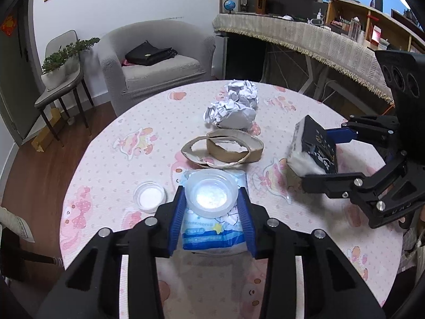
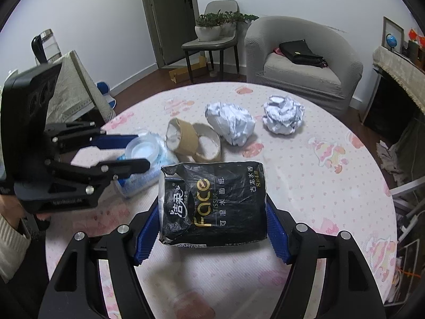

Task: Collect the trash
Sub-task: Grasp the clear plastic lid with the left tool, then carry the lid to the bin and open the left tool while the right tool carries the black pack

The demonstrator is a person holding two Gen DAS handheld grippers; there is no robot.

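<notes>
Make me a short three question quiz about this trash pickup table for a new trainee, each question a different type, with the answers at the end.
1. True or false: the right hand-held gripper grips a black tissue pack.
2. Multiple choice: the clear plastic cup between the left hand-held gripper's fingers sits on: A) a blue and white packet, B) a torn cardboard ring, C) a crumpled paper ball.
3. How many crumpled paper balls lie on the table?

Key: 1 true; 2 A; 3 two.
</notes>
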